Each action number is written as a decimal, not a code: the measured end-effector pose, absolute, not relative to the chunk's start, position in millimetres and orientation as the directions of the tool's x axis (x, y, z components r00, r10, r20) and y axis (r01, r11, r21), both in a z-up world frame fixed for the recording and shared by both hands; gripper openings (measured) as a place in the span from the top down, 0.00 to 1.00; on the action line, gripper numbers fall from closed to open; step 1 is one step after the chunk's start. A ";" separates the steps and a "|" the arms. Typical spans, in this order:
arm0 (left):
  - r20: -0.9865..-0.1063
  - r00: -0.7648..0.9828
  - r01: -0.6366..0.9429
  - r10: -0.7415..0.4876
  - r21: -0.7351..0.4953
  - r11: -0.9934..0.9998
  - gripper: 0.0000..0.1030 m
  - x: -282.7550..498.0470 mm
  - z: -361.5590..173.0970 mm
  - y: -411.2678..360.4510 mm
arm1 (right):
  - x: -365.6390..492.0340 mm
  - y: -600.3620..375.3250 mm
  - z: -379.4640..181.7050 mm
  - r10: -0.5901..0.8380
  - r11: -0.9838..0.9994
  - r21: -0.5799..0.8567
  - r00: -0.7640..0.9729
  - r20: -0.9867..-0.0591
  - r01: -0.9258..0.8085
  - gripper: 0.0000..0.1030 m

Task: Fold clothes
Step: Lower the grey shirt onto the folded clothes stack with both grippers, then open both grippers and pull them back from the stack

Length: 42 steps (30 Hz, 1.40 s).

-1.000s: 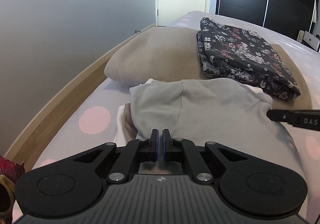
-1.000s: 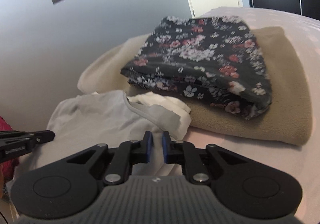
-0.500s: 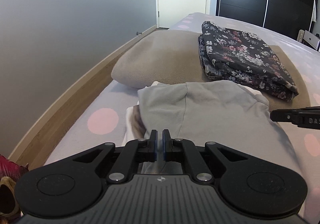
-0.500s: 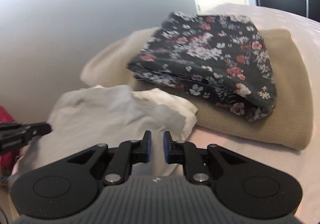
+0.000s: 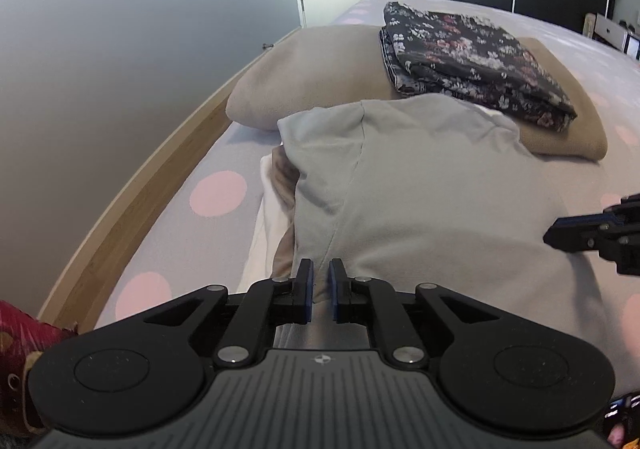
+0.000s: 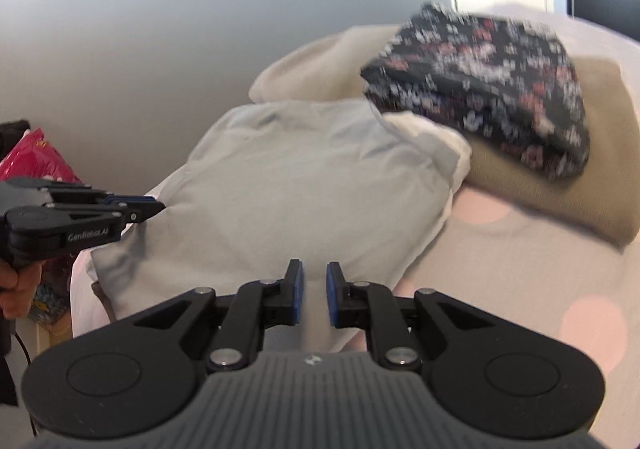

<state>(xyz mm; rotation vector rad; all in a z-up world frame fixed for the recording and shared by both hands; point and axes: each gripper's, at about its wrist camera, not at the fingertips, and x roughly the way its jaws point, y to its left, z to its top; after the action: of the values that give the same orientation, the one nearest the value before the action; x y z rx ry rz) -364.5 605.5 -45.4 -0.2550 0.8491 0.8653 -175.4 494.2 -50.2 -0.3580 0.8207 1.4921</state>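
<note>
**Grey garment folded on the bed, both grippers at its near edge**

Grey cloth fills the middle of both views: one folded grey garment [image 5: 432,185] lies on the dotted bed sheet [image 5: 218,193], its far edge touching a beige blanket [image 5: 308,85]. One folded dark floral garment [image 5: 472,61] sits on that blanket. White cloth [image 5: 264,217] and a strip of brown fabric stick out from under the grey piece on its left side.

Along the left runs the wooden bed frame [image 5: 132,209], hard against the grey wall [image 5: 120,69], so there is little free room there. To the right, the sheet lies bare and pink-dotted. A red bag [image 6: 38,161] stands beyond the bed's left edge.

Two grippers are in view. The left gripper [image 5: 320,283] hangs over the near left part of the grey garment; its jaws have just been opening and stand slightly apart, with a ridge of grey cloth running up between them, seemingly not pinched. The right gripper [image 6: 314,291] sits at the near right corner, jaws a little apart; the blur makes it hard to say whether cloth is caught, but the pads [image 6: 298,295] look clear of it.
</note>
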 end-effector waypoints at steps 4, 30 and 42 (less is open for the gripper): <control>-0.748 0.346 -0.761 0.567 0.129 0.635 0.91 -362.3 -49.8 608.7 | -182.8 505.5 -55.4 0.723 0.091 0.227 -0.092 -0.684 -0.970 0.85; -0.673 0.311 -0.819 0.671 0.168 0.548 0.75 -357.2 36.1 461.2 | -198.2 395.1 20.3 0.749 0.017 0.116 -0.064 -0.659 -0.993 0.74; -0.595 0.279 -0.896 0.754 0.121 0.427 0.41 -347.4 37.6 386.6 | -195.6 332.6 39.7 0.781 0.063 0.053 0.017 -0.624 -0.997 0.64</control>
<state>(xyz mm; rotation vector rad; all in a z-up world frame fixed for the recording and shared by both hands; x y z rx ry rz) -347.4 386.6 37.6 -0.2573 0.6395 1.1226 -195.6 332.6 39.7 -0.4672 0.5794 1.4625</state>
